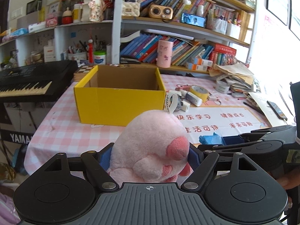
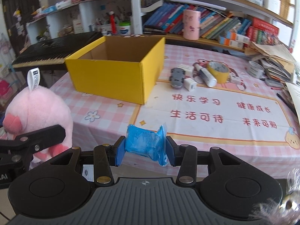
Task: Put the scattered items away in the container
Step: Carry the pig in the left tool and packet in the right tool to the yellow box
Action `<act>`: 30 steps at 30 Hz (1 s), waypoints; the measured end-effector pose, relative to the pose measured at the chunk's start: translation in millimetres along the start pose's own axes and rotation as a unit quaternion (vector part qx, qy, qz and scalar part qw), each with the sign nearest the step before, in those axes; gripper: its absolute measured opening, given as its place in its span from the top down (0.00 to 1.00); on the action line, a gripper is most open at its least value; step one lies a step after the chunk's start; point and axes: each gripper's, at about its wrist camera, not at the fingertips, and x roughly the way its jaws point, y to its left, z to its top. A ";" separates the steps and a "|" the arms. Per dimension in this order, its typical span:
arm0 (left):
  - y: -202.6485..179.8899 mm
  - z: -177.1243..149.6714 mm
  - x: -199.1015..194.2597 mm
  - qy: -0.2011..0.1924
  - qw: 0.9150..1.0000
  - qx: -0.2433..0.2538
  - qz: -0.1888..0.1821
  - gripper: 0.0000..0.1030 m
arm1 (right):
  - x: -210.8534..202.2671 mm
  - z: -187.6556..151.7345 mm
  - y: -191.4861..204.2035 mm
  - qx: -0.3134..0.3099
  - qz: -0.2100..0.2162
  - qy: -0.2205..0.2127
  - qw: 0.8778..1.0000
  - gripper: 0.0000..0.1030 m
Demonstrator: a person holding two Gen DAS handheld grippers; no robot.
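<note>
Pink plush toy (image 1: 150, 146) w/ white tag, lower centre of left wrist view, off the worktop. Crumpled blue packet (image 2: 145, 144) lower centre, right view. Open yellow box (image 2: 116, 65) upright mid-left; toy car (image 2: 177, 76), white adapter (image 2: 190, 84), bottle (image 2: 205, 75), tape roll (image 2: 218, 70) clustered just right of it.

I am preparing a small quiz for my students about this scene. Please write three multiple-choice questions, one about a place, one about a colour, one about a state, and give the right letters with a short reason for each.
1. Where does the roll of tape lie?
A. inside the box
B. on the tablecloth, to the right of the box
C. on the keyboard

2. What colour is the outside of the box?
A. yellow
B. green
C. white

3. What is the state of the right gripper?
A. open and empty
B. shut on the blue packet
C. shut on the toy car

Answers:
1. B, the tape lies among the small items beside the box.
2. A, its outer walls are yellow and the inside is plain brown cardboard.
3. B, the blue pads press the packet from both sides, while the left gripper holds the pink plush toy.
</note>
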 end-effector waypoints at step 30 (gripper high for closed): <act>21.9 32.1 39.6 0.002 0.998 -0.023 0.062 0.23 | 55.8 53.4 16.3 -0.074 0.070 0.003 0.995 0.59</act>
